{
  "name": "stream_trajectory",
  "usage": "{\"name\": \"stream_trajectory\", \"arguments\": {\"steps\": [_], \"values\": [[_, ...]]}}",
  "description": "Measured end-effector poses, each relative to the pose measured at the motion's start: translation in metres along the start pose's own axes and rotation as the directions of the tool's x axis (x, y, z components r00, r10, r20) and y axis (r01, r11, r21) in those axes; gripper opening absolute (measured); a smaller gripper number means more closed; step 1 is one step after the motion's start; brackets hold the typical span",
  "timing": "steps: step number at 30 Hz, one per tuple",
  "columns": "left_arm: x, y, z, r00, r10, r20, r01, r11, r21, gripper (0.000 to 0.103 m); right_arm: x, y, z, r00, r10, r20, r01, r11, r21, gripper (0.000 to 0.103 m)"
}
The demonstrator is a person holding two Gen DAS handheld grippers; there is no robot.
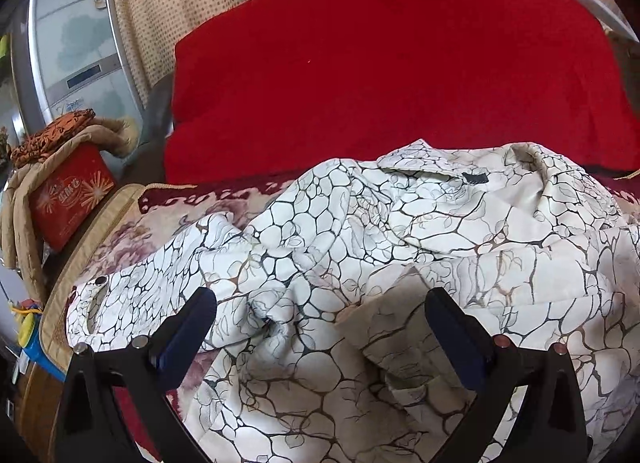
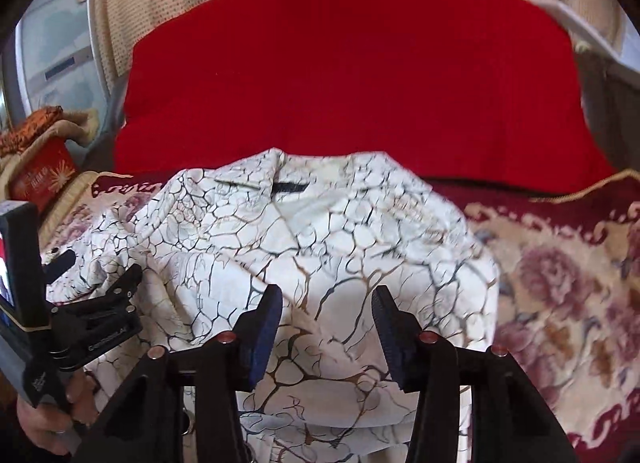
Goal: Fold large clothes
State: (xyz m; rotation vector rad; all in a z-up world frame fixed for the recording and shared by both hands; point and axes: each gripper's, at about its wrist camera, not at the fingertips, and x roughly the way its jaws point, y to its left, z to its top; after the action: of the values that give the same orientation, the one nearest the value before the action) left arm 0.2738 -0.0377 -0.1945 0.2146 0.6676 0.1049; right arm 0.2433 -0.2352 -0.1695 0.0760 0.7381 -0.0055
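- The left gripper (image 1: 320,315) is hovering low over the white crackle-print garment (image 1: 400,263), its jaws spread wide and released, nothing between them.
- The right gripper (image 2: 326,311) is also hanging over the garment (image 2: 300,243), its jaws parted and gripping nothing, with cloth showing through the gap.
- In the right wrist view, the person's left hand (image 2: 48,415) is wrapping the handle of the left tool at the lower left edge; lettering on its black clamp is too blurred to read.
- The garment is lying crumpled on the floral bedspread (image 2: 560,283), its collar with a dark neck label (image 1: 474,178) pointing toward the far side; the label's writing cannot be read.
- A cuff with a dark snap button (image 1: 99,281) is trailing toward the bed's left edge.
- Beyond the garment, a red blanket (image 1: 380,75) is covering the far part of the bed.
- Left of the bed, a red box (image 1: 68,199) is showing gold firework bursts and gold characters, too small to read.
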Motion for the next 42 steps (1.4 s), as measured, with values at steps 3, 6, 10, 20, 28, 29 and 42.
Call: {"name": "stream_trajectory", "arguments": {"steps": [3, 6, 10, 20, 28, 29, 42], "values": [[0.007, -0.007, -0.001, 1.0, 0.007, -0.027, -0.006, 1.0, 0.023, 0.103, -0.004, 0.002, 0.001, 1.0, -0.02, 0.014, 0.02, 1.0, -0.018, 0.053], [0.016, -0.015, -0.005, 0.997, 0.026, -0.069, -0.022, 0.998, 0.055, 0.103, -0.004, 0.002, 0.001, 1.0, -0.026, 0.013, 0.026, 0.999, -0.022, 0.053], [0.023, -0.022, -0.009, 0.994, 0.048, -0.095, -0.04, 0.996, 0.084, 0.103, -0.003, 0.003, 0.002, 0.999, -0.031, 0.018, 0.032, 0.999, -0.027, 0.053], [0.029, -0.023, -0.011, 0.991, 0.06, -0.116, -0.049, 0.994, 0.096, 0.103, -0.003, 0.009, 0.004, 0.998, -0.047, 0.03, 0.048, 0.998, -0.049, 0.053], [0.017, -0.004, -0.007, 0.991, 0.035, -0.133, -0.027, 0.998, 0.06, 0.103, 0.022, 0.007, -0.003, 0.999, -0.012, -0.037, 0.011, 1.0, -0.023, 0.061], [0.011, 0.003, -0.004, 0.991, 0.028, -0.128, -0.023, 0.999, 0.045, 0.103, 0.029, 0.007, -0.005, 0.998, -0.006, -0.067, 0.005, 1.0, -0.02, 0.061], [-0.025, 0.246, -0.042, 0.945, 0.189, -0.265, -0.273, 0.905, -0.326, 0.103, 0.027, 0.013, -0.013, 0.993, 0.115, -0.038, -0.113, 0.992, 0.047, 0.072]]}}
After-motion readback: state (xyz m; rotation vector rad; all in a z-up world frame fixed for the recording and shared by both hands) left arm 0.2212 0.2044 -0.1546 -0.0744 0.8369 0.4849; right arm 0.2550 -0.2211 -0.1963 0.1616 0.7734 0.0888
